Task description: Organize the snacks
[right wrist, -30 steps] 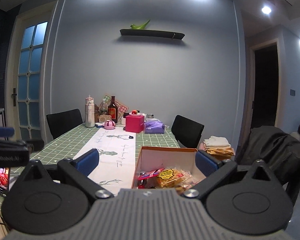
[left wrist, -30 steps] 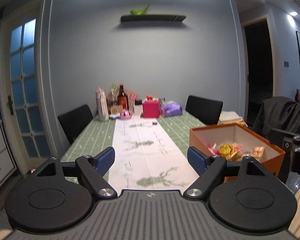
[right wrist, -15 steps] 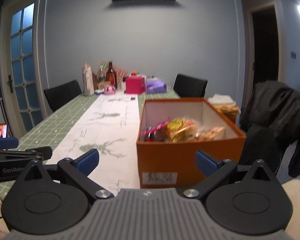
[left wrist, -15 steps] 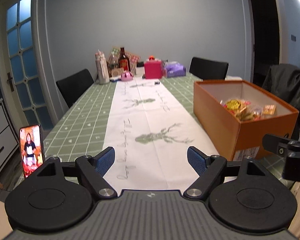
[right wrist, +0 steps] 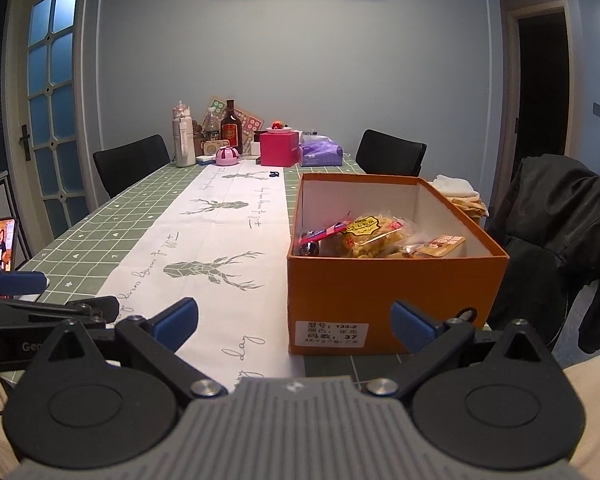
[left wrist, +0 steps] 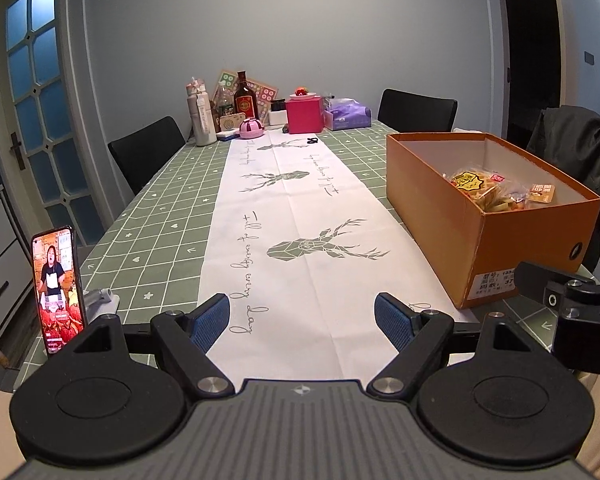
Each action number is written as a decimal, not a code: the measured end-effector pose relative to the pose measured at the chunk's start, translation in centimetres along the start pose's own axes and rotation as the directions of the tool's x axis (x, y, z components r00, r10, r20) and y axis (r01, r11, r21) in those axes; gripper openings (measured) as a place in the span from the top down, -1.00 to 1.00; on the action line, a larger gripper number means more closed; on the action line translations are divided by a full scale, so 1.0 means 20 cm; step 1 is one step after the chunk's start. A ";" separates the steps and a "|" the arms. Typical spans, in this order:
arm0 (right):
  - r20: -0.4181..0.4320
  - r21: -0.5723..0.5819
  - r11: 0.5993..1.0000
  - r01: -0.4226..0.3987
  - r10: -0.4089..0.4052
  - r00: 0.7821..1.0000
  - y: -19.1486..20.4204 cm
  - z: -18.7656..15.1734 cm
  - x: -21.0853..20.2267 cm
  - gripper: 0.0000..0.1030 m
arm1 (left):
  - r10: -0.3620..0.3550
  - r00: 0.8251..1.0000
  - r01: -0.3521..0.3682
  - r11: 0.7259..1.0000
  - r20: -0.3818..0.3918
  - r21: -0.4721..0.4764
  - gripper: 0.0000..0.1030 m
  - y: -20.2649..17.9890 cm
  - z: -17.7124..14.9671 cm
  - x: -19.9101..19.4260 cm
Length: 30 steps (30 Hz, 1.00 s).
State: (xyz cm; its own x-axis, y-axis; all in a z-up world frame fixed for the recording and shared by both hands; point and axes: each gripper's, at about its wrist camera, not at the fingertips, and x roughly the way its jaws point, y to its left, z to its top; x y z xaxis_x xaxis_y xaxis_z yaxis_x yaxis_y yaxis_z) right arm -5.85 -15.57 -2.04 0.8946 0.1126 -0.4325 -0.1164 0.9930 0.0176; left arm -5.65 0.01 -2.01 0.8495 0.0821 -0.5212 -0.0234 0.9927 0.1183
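An orange cardboard box [right wrist: 396, 284] stands on the table's right side, holding several wrapped snack packets [right wrist: 374, 234]; the same box [left wrist: 452, 200] and its snacks [left wrist: 486, 190] show in the left wrist view. My right gripper [right wrist: 294, 320] hovers open just before the box's near wall, nothing between its blue pads. My left gripper [left wrist: 302, 320] is open over the white table runner [left wrist: 296, 216], left of the box, holding nothing. Part of the right gripper shows at the left view's right edge.
A phone [left wrist: 58, 286] stands propped at the table's near left corner. Bottles, a pink box [left wrist: 305, 114] and a purple tissue pack [left wrist: 348, 116] cluster at the far end. Black chairs flank the table; a dark jacket [right wrist: 560, 232] hangs over a chair on the right.
Both grippers have dropped lower and pulled back toward the table's near edge, so the box's front wall and the phone came into view. Both stay open and empty.
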 end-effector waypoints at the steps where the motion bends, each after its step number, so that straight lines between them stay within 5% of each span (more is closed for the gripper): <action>1: 0.002 -0.001 1.000 0.000 0.000 1.000 0.00 0.00 0.00 -0.94 | 0.001 1.000 -0.001 1.000 0.000 -0.001 -0.87 0.00 0.00 0.01; 30: 0.006 -0.010 1.000 -0.009 0.009 1.000 0.00 0.00 -0.02 -0.94 | 0.001 1.000 -0.001 1.000 -0.010 -0.005 -0.87 0.00 0.00 0.01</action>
State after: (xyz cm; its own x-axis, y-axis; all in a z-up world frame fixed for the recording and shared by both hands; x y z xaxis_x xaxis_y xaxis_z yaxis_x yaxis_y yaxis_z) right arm -6.18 -15.65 -1.95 0.8963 0.1220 -0.4264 -0.1291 0.9916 0.0122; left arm -5.36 -0.04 -2.08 0.8441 0.0836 -0.5297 -0.0267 0.9931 0.1142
